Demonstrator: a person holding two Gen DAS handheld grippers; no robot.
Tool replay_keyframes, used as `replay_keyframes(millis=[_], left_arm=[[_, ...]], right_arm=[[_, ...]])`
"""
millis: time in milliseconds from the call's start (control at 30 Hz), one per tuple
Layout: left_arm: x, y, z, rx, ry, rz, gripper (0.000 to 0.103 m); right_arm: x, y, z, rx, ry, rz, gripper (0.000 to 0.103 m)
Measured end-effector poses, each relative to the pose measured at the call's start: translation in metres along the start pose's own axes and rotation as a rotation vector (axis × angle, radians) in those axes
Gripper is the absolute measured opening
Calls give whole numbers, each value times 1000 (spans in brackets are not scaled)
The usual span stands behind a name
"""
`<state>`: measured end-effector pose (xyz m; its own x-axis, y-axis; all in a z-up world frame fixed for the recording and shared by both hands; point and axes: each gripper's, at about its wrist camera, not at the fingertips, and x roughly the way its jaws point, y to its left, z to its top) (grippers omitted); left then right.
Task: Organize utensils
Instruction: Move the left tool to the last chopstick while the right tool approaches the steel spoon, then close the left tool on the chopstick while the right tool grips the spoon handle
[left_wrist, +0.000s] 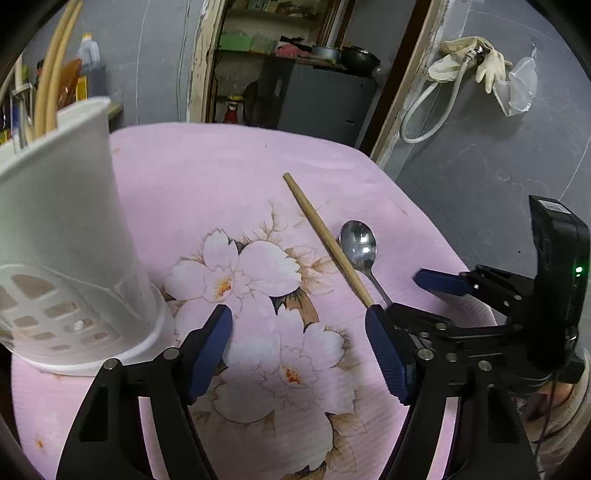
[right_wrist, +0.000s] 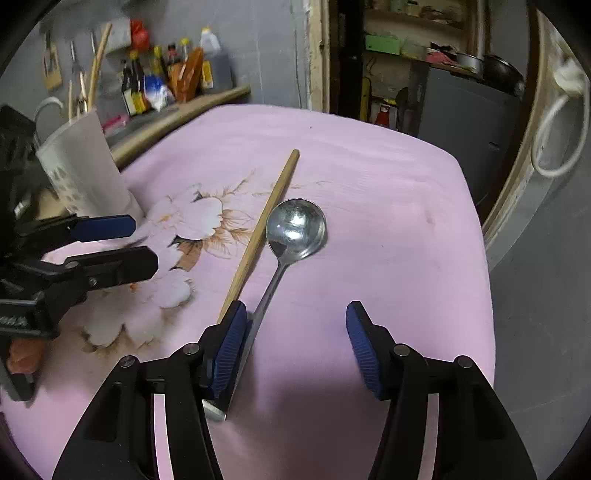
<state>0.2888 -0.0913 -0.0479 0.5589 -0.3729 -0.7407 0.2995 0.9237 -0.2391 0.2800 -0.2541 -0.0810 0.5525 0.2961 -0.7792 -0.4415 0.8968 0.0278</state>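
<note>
Presently the right gripper (right_wrist: 295, 354) stands with its blue-padded jaws spread wide and nothing between them, low over the pink flower-printed table cover (right_wrist: 388, 184). Its left pad sits just beside, possibly touching, the handle of the polished steel spoon (right_wrist: 295, 229), whose handle end lies under that finger; contact cannot be confirmed. The left gripper (left_wrist: 299, 354) is likewise spread and empty, hovering above the printed blossoms.

A single pale wooden chopstick (right_wrist: 264, 225) lies alongside the spoon, close to it at the handle, diverging toward the far end. The tall white plastic utensil holder (left_wrist: 62, 206) with perforated base stands upright at the left of the cover, already carrying several long utensils.

Judgement: the step in hand is the approach to the spoon; two pieces remain loose. The next move calls for shifting the right gripper leftward to straddle the handle alone, excluding the chopstick, then closing, since the flat handle offers little purchase against the cloth.
</note>
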Motion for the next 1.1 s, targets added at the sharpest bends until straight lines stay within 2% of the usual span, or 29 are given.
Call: replay_keyframes(millis=[67, 133, 200, 367, 567, 667, 733, 767, 1033, 1067, 1100], left_arm=[[2, 2, 2, -15, 9, -14, 64], [2, 4, 3, -26, 16, -21, 61], [4, 4, 4, -32, 27, -36, 59], [11, 2, 12, -37, 52, -73, 55], [35, -9, 30, -45, 110, -96, 43], [47, -14, 34, -40, 143, -60, 32], [48, -19, 35, -17, 147, -37, 14], [49, -20, 35, -18, 160, -57, 8], [31, -16, 20, 13, 212, -51, 6], [26, -12, 17, 17, 224, -53, 6], [22, -10, 14, 22, 233, -55, 6]], right_arm=[[7, 3, 5, -20, 17, -17, 54], [11, 3, 7, -29, 22, -29, 48], [10, 0, 7, -23, 19, -33, 34], [3, -11, 5, -4, 3, -57, 9], [-7, -30, -1, 45, -10, -77, 6], [-12, -37, -5, 68, -15, -79, 6], [-15, -37, -8, 72, -17, -85, 6], [-18, -38, -12, 73, -18, -87, 5], [-26, -38, -21, 73, -26, -77, 7], [-26, -39, -21, 72, -27, -72, 9], [-25, -39, -20, 72, -28, -65, 15]])
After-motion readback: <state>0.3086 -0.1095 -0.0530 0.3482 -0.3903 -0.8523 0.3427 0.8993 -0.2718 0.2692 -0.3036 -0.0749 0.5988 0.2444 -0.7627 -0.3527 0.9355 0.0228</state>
